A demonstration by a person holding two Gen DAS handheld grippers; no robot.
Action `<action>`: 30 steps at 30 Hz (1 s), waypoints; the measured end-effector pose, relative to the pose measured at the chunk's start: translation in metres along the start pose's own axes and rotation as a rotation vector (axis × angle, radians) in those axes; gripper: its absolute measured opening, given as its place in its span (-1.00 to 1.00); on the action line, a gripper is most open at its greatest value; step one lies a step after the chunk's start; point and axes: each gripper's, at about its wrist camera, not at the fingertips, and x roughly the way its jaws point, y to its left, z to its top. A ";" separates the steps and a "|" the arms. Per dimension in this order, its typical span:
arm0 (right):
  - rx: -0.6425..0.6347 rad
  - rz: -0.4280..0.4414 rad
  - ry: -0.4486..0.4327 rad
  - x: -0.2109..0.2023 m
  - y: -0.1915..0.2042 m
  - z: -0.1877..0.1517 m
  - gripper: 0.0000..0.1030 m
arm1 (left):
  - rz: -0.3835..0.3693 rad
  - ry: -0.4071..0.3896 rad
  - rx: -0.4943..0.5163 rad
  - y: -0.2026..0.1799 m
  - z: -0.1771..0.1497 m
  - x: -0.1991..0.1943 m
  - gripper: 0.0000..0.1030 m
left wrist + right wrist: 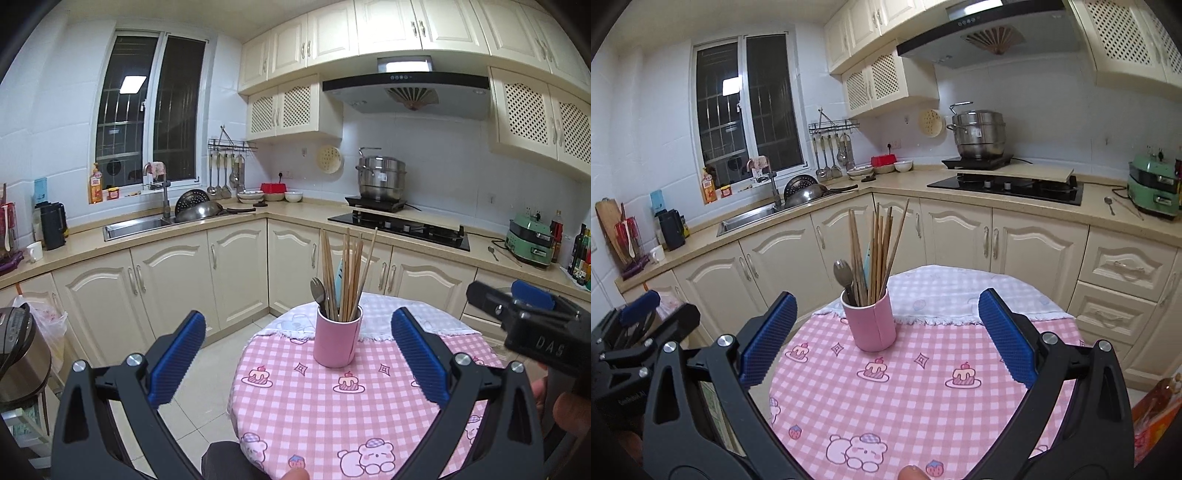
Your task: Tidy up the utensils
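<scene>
On the desk (923, 406) stands one pink cup (873, 321) holding one metal spork (843, 274), one light blue utensil (868, 258) and a bundle of wooden chopsticks (881, 251), roughly ten, too crowded to count exactly.

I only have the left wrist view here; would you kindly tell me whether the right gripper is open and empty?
Observer: Yes, the right gripper is open, with nothing between its pads, and faces the pink cup.
Operator: Thank you. Is the grey utensil in that cup a spoon?
Observer: The right wrist view shows tines at its tip, so it is a spork.
Operator: Is anything hidden from me on the right?
Observer: An orange package shows low, past the table.
</scene>
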 end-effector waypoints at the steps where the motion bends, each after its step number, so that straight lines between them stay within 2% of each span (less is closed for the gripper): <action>1: -0.002 0.000 0.000 -0.002 0.002 -0.001 0.88 | -0.002 -0.001 -0.003 0.001 0.000 -0.003 0.91; 10: -0.011 0.007 -0.002 -0.011 0.006 -0.007 0.88 | -0.003 -0.018 -0.004 0.000 0.000 -0.021 0.91; 30: -0.012 0.006 0.001 -0.012 0.007 -0.008 0.88 | -0.010 -0.013 -0.006 -0.003 -0.001 -0.024 0.91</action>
